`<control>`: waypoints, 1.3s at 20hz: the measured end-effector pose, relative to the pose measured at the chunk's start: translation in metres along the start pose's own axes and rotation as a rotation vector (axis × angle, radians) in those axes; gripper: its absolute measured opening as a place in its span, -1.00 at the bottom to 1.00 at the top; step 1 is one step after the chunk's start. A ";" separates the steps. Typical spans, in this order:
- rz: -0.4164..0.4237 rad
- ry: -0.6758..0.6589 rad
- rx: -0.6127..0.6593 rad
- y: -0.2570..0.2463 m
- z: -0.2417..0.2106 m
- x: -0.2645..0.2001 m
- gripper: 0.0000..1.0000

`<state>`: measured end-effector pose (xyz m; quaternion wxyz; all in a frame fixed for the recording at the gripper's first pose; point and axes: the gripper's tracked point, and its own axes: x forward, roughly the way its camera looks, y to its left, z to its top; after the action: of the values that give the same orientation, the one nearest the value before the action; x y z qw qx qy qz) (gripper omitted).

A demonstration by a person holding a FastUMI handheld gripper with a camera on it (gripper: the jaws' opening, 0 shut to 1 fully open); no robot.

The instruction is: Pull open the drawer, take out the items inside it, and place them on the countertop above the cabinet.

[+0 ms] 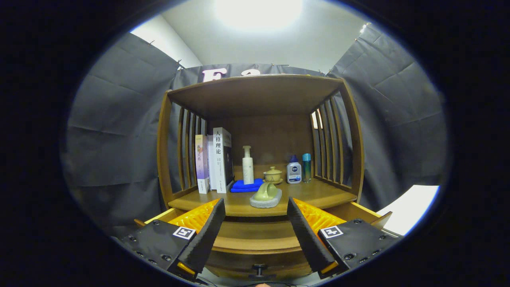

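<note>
We see our gripper (255,235) released, its two ribbed black foam fingers (207,235) spread wide with nothing between them. Directly below them, the open wooden drawer (255,239) shows one dark knob (259,271) at 6 o'clock. Just beyond the fingertips, at 12 o'clock, one smooth green item on a grey stone-like base (265,196) sits on the countertop (318,193). Farther back stand three books (213,159), one white pump bottle (248,165) on a blue cloth (247,185), one lidded cup (273,174) and two small bottles (299,168).
</note>
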<state>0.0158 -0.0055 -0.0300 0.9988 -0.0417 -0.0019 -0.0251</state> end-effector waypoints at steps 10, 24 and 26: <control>0.052 0.039 -0.069 0.007 -0.053 -0.036 0.96; 0.061 0.196 -0.068 0.007 -0.147 -0.028 0.96; 0.068 0.207 -0.078 0.008 -0.154 -0.029 0.96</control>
<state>-0.0129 -0.0089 -0.1845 0.9915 -0.0779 0.1037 0.0047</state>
